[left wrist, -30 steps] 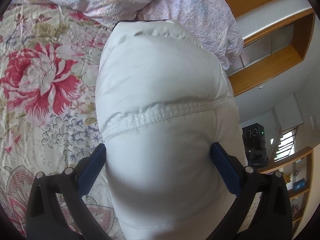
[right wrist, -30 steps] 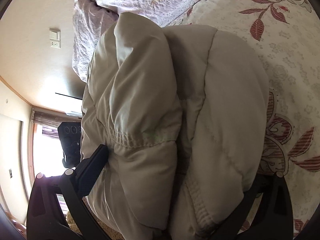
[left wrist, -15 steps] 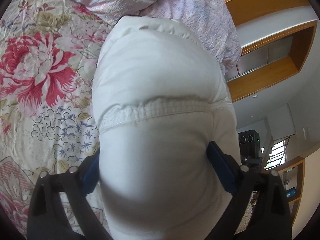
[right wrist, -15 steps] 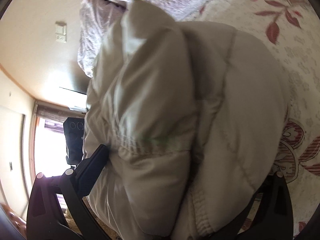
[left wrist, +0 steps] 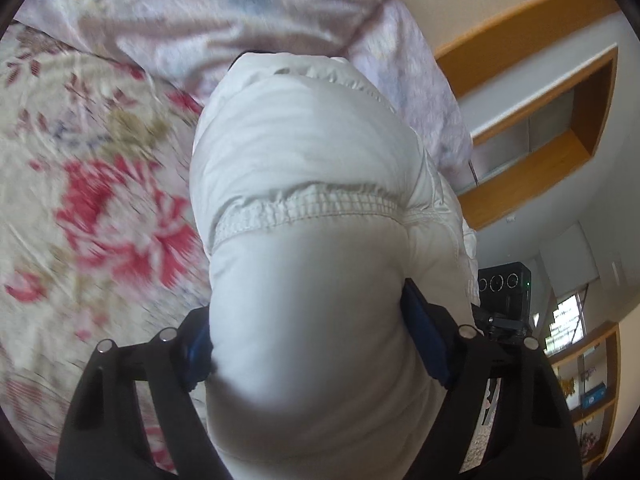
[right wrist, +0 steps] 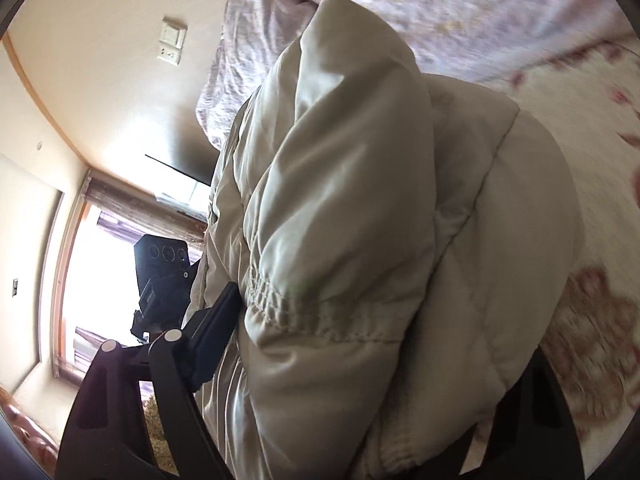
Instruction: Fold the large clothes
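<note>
Lifted a little off the floral bedspread (left wrist: 92, 208) since a second ago, white puffer jacket (left wrist: 320, 184) now higher against the lilac quilt (left wrist: 192, 12) and the wooden wall shelf (left wrist: 560, 128), background blurred with motion. Left gripper (left wrist: 308, 344): jaws just closing in, blue pads (left wrist: 424, 340) pressed into either side of a thick padded bundle of the jacket, clamped on it. Gathered seam across the bundle just ahead of the pads. Right gripper (right wrist: 380, 360): jaws likewise just closing, left finger (right wrist: 216, 332) bearing against the folded bulk of the same jacket (right wrist: 360, 200), far finger mostly buried under fabric; grasping the jacket. Jacket doubled over on itself in the right wrist view, one puffy fold lying over another, stitched hem near the bottom. Beyond it, lilac quilt (right wrist: 480, 8) at top, floral bedspread (right wrist: 592, 240) to the right. Black device (right wrist: 160, 272) on a stand near a bright window (right wrist: 92, 280); wall switch (right wrist: 172, 44) above.
</note>
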`<state>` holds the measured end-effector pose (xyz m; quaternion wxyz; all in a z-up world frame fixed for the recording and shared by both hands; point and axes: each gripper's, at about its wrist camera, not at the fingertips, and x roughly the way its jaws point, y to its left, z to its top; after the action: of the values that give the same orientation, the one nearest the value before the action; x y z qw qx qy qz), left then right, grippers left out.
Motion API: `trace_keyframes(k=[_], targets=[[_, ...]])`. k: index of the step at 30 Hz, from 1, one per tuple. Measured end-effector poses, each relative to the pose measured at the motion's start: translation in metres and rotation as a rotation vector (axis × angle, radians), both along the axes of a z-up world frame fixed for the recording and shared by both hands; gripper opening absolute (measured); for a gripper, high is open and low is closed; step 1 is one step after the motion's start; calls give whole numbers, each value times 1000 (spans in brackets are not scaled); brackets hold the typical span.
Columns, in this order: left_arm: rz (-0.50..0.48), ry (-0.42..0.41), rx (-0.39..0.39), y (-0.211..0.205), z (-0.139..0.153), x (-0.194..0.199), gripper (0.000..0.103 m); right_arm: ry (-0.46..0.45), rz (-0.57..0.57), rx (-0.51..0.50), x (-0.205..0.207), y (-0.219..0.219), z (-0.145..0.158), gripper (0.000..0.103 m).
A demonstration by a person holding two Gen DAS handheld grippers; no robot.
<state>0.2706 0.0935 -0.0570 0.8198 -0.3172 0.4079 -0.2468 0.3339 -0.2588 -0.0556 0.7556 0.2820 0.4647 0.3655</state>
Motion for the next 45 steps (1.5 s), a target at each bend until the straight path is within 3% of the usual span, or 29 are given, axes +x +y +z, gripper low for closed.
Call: trace_keyframes(k=[8,15,21,25,32,36,39,42,45], targets=[[105,-21,41,52,3,13,80,8,54,-10,49,51,-4,77],[134,10,73,67,-16,26,81,35,43,-59,74,72,-23,77],[140,-5,183,54,-18,33,85,92,-21,-16,68,52,-52,79],[166,13,206,53,-24,40,89,106,-92,-52,62,45,-60,88],[233,-2,240,60,-7,20,89,8,-198,-294,42,43,-10,91],[295,-101,338,67,24,1,89,-157,-395,-436,11,18,39,95],[286,-149,403,58,43,-4,91,-242,-405,-429,-9,20,62,95],[261,-186,467,40,54,-4,92,-322,-361,-485,-16,49,77,95],[243,-204,540,24,57,-2,92,-411,-324,-589,-22,90,78,79]])
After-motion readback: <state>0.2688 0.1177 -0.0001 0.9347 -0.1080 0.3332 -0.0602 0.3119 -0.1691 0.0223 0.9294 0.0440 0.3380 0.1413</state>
